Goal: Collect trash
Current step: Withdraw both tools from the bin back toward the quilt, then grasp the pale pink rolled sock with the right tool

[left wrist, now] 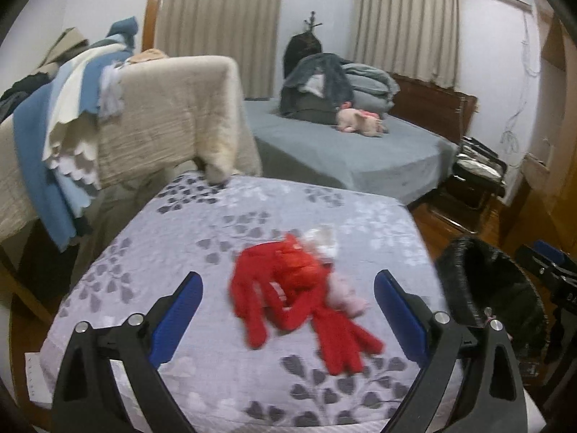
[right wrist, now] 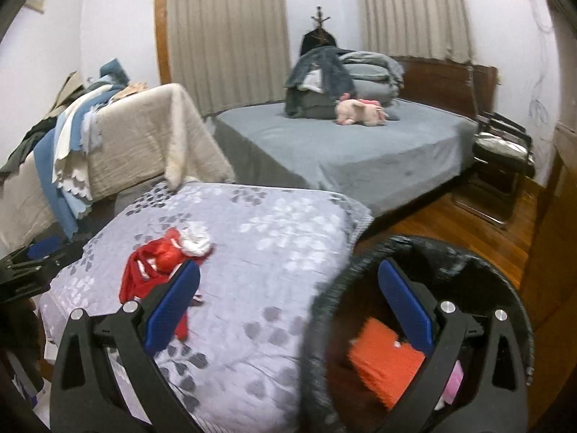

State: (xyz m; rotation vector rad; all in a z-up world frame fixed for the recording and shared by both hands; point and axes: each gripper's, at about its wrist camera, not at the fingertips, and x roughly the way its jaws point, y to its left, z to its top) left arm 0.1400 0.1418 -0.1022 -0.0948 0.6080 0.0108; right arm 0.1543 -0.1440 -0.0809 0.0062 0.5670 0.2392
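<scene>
Hovering over the floral-covered table (left wrist: 223,223), the left gripper (left wrist: 288,310) has its blue pads spread wide and holds nothing; a blurred heap of red trash (left wrist: 288,288) with white and pink scraps lies on the cloth between them. The right gripper (right wrist: 288,303) is equally wide open and empty, one pad over the table edge, the other above the black-lined trash bin (right wrist: 339,288) just beside the table. An orange item (right wrist: 382,364) lies inside the bin.
</scene>
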